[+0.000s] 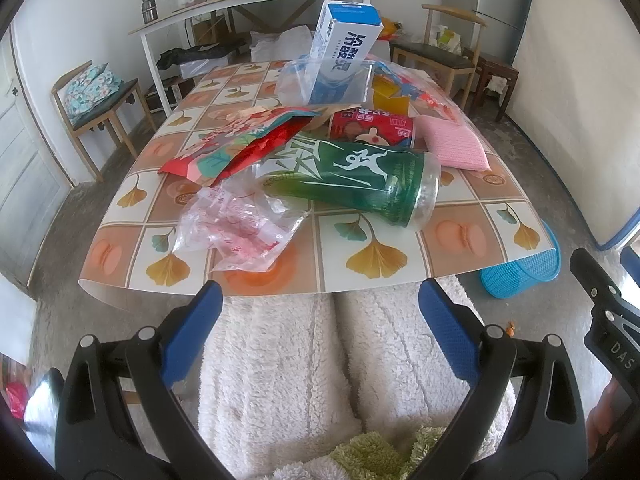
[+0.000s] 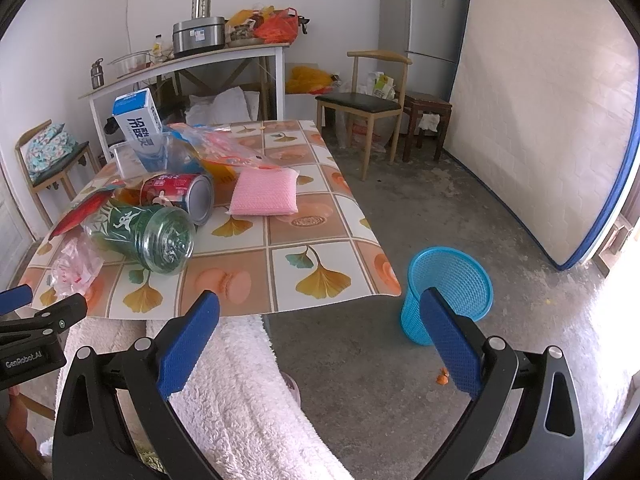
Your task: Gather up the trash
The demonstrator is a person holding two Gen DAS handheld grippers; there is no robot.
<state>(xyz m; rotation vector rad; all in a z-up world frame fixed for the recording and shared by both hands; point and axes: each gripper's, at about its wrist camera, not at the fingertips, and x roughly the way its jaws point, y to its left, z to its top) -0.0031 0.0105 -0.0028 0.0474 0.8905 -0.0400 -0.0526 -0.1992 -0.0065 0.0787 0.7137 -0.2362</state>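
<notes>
Trash lies on a table (image 1: 456, 248) with a patterned cloth: a green plastic cup (image 1: 360, 180) on its side, a red can (image 1: 372, 130), a crumpled clear bag (image 1: 236, 228), a red snack wrapper (image 1: 240, 148), a blue-white carton (image 1: 344, 40) standing in a clear container, and a pink sponge (image 1: 456, 140). In the right wrist view the cup (image 2: 148, 236), can (image 2: 184, 196), carton (image 2: 140, 124) and sponge (image 2: 266, 192) show too. A blue mesh bin (image 2: 450, 292) stands on the floor right of the table. My left gripper (image 1: 320, 304) is open before the table's near edge. My right gripper (image 2: 320, 312) is open, empty.
Wooden chairs (image 2: 368, 104) stand around the table. A white side table (image 2: 188, 64) with pots is behind, a fridge (image 2: 424, 8) and leaning mattress (image 2: 540, 100) at right. The person's fleece-clad legs (image 1: 340, 368) are below the grippers.
</notes>
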